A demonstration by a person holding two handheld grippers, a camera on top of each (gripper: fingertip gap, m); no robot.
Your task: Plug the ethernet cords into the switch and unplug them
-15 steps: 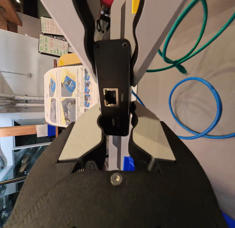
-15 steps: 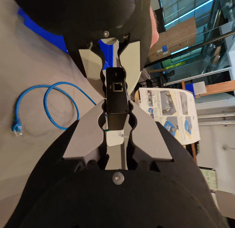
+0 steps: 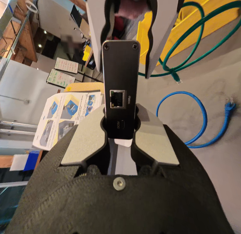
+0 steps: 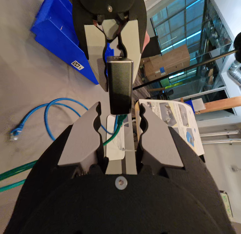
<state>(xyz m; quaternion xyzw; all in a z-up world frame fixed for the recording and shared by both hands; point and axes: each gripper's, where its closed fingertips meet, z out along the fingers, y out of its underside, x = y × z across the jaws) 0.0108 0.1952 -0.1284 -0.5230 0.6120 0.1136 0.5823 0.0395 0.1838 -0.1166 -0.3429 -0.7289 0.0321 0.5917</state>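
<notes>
Two grippers on one small black metal switch box (image 3: pixel 120 92), only the left one gripping.

Left gripper (image 3: pixel 120 120) is clamped on the box's lower end, grey fingers (image 3: pixel 90 133) pressing both sides; the face with the empty ethernet port looks at its camera. Right gripper (image 4: pixel 120 118) is spread wide, fingers apart from the box, which hangs between and beyond its tips. Green ethernet cord (image 4: pixel 118 124) runs up to the box's near end in the right wrist view; whether it is seated I cannot tell. Blue ethernet cord (image 3: pixel 203 118) lies coiled on the grey tabletop (image 3: pixel 195 84), plug loose. Blue plastic bin (image 4: pixel 57 45) sits on the table behind.
</notes>
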